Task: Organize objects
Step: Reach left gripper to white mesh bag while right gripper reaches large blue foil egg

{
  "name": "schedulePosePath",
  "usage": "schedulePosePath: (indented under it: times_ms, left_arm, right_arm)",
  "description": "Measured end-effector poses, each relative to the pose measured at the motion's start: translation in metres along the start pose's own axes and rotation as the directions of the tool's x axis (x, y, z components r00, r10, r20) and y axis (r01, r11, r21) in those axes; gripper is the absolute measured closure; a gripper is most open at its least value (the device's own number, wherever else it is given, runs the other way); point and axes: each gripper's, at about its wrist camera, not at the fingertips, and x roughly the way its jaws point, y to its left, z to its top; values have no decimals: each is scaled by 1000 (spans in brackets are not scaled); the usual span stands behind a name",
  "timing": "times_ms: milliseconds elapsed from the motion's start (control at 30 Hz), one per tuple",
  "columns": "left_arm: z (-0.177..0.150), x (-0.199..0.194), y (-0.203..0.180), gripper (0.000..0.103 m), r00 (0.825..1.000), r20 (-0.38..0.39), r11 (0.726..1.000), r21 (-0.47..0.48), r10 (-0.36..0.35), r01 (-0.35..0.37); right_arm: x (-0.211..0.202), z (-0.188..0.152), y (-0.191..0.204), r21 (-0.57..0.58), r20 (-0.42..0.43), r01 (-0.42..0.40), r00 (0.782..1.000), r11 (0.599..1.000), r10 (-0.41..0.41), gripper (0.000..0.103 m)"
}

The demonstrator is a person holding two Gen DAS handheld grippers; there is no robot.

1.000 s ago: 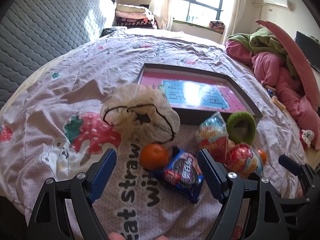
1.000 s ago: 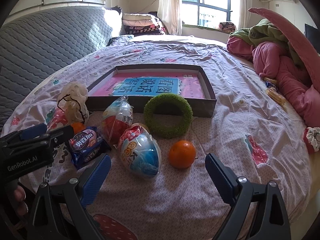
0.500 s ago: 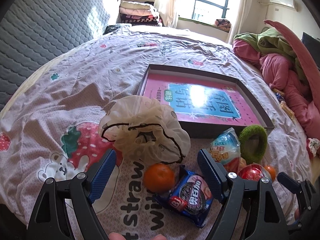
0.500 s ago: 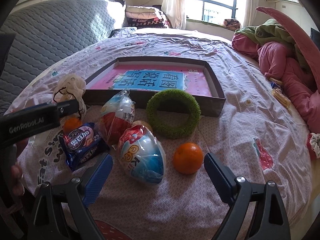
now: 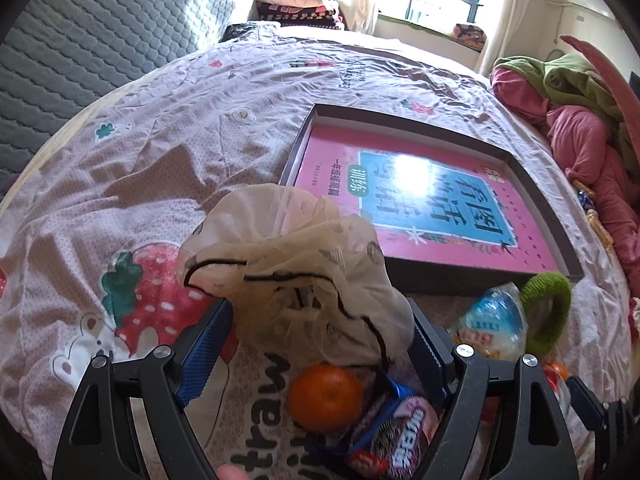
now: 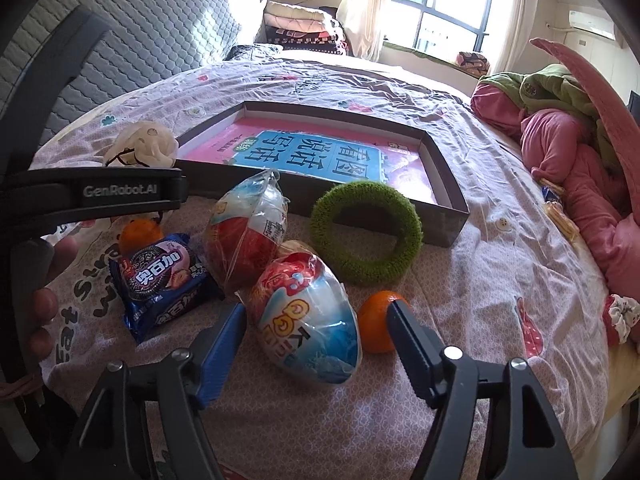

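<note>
My left gripper (image 5: 320,344) is open, its fingers on either side of a cream gauzy scrunchie (image 5: 296,264) on the bedspread. An orange (image 5: 325,397) and a blue cookie pack (image 5: 396,436) lie just below it. My right gripper (image 6: 316,332) is open around a wrapped toy egg (image 6: 308,312); a second orange (image 6: 376,326) sits beside its right finger. A second toy egg (image 6: 250,224), a green fuzzy ring (image 6: 366,232), the cookie pack (image 6: 160,276) and the scrunchie (image 6: 142,148) lie beyond. A shallow dark box (image 6: 444,184) holds a pink book.
A grey quilted headboard (image 5: 80,40) runs along the left. Pink and green bedding (image 6: 568,132) is heaped at the right. The left gripper's body (image 6: 92,196) crosses the left of the right wrist view. The bed edge drops off at the lower right.
My left gripper moved forward so the scrunchie now sits between its fingers. My right gripper moved forward and left, so the toy egg now lies between its fingers.
</note>
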Motion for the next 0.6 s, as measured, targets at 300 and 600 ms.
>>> schedulePosePath:
  times_ms: [300, 600]
  left_arm:
    - [2, 12, 5, 26, 999, -50, 1000, -16, -7, 6]
    - [2, 5, 1, 52, 999, -32, 1000, 1, 4, -4]
  right_arm:
    - [4, -1, 8, -89, 5, 40, 999, 995, -40, 41]
    - [7, -1, 15, -134, 11, 37, 999, 990, -36, 51]
